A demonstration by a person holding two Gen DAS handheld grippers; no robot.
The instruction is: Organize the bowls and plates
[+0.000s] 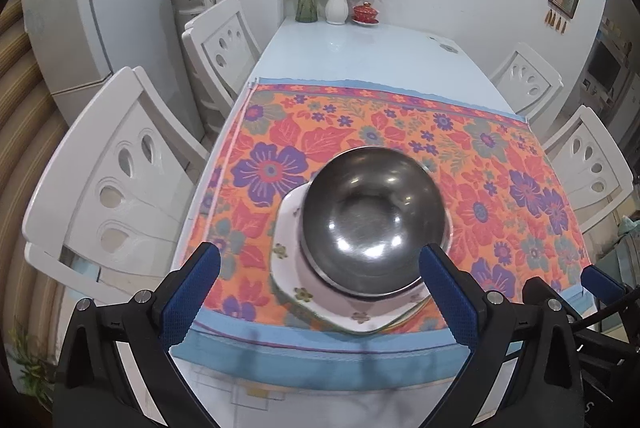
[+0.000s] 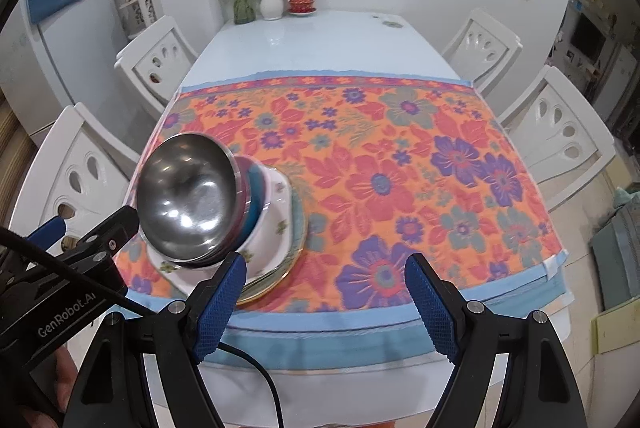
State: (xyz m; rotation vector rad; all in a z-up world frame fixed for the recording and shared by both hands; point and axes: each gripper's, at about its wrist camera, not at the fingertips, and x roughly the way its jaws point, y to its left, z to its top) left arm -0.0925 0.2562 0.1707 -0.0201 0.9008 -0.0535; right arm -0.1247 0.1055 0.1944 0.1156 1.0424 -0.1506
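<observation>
Steel bowl (image 1: 374, 224) stacked on floral cloth (image 1: 460, 163), seemingly.

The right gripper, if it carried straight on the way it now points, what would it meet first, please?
Probably the flowered cloth on the table: the open right gripper points at bare cloth, with the stack of bowls and plates off to one side. Depth is hard to judge.

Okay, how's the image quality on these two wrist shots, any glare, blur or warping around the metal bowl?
Left wrist view: the metal bowl carries bright glare spots, its rim is slightly smeared, and the chairs bow outward from fisheye warping. Right wrist view: the same bowl shows glare too, the plates under it look blurred, and the corners fall to black.
</observation>
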